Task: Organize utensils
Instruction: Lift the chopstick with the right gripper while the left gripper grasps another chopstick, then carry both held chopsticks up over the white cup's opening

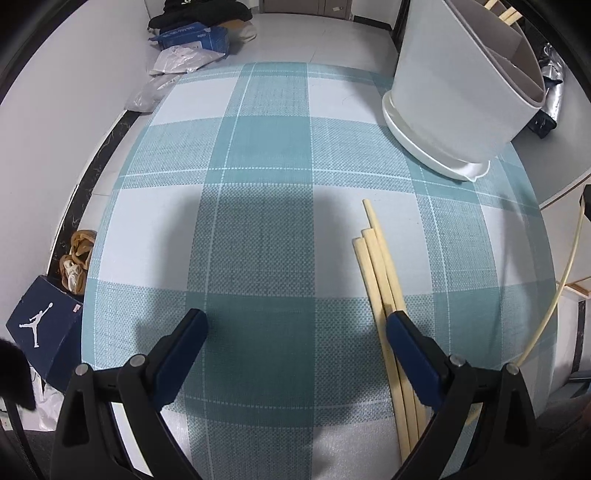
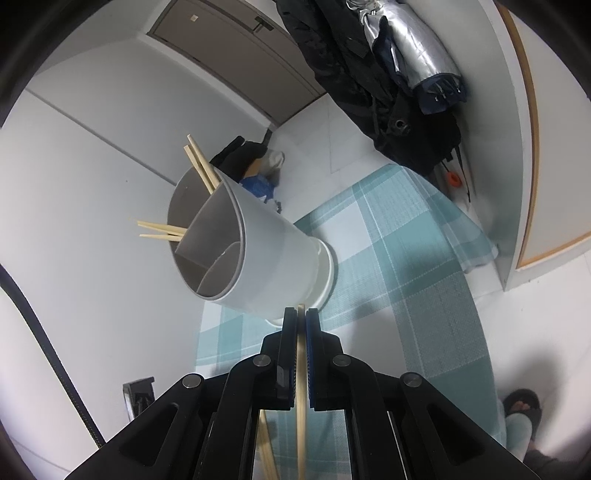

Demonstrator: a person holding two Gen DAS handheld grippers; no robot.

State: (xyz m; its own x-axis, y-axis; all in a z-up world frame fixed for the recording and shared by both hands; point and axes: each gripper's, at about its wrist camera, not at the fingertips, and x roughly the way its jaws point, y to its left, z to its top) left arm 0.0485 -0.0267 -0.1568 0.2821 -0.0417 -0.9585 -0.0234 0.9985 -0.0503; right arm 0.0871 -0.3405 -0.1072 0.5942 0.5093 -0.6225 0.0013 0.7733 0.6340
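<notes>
Right gripper [image 2: 301, 321] is clamped on one chopstick [image 2: 301, 369] pointing lengthwise at the white holder [image 2: 266, 258], while left gripper [image 1: 295, 332] gapes wide beside loose chopsticks [image 1: 380, 273] on the checked worktop [image 1: 258, 184].

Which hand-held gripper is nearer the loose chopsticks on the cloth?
Left. The left hand-held gripper is open just above the chopsticks, one finger over them. The right hand-held gripper is raised by the holder, shut on a single chopstick.

White walls [image 2: 92, 155] meet a pale tiled floor [image 1: 325, 33], with a grey door [image 2: 236, 48] beyond.
</notes>
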